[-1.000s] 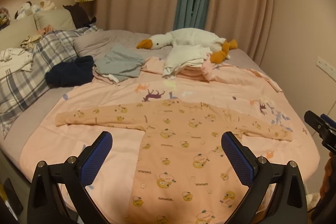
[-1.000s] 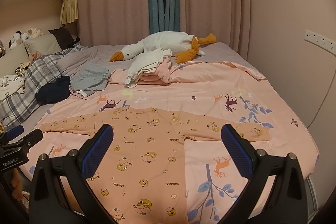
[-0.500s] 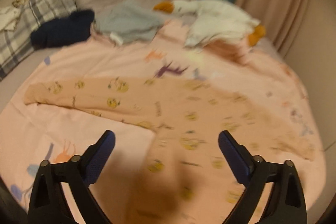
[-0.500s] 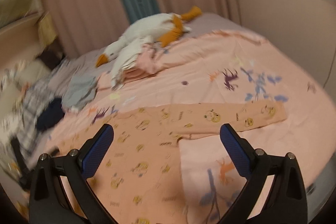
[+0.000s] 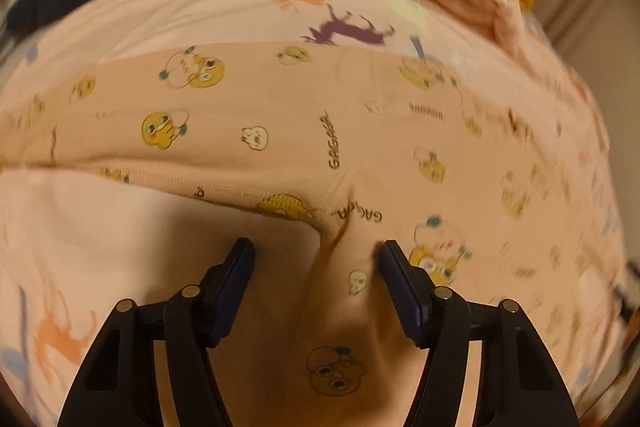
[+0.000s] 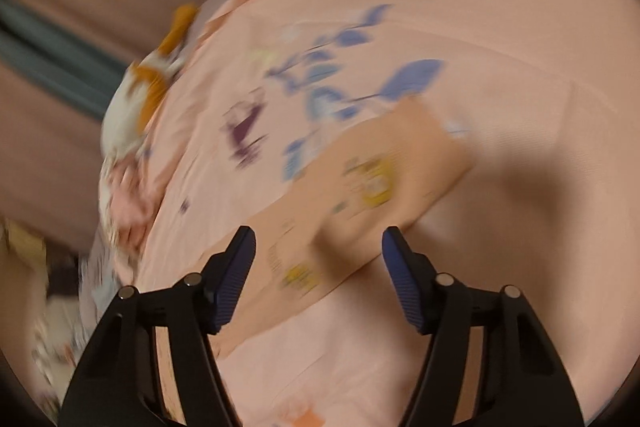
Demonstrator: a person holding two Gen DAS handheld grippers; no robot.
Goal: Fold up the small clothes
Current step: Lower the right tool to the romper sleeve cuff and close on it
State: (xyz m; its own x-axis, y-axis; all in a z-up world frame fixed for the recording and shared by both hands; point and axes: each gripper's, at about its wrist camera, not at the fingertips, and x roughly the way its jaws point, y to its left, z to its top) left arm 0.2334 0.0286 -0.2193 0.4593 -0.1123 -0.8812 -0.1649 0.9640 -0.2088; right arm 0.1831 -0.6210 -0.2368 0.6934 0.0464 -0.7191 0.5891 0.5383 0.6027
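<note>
I see a peach baby garment (image 5: pixel 280 131) printed with yellow cartoon faces lying flat on the pink bedsheet (image 5: pixel 100 227). My left gripper (image 5: pixel 316 259) hangs over its underarm seam, jaws apart and closing, fabric between but not yet pinched. My right gripper (image 6: pixel 318 247) straddles the sleeve (image 6: pixel 380 179) near its cuff, jaws likewise closing and unclamped; that view is badly blurred, and the garment's lower part is cut off.

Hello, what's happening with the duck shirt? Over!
Both grippers closing, nothing pinched yet. Left gripper over duck shirt underarm; right gripper over its sleeve. Nothing in the way.
</note>
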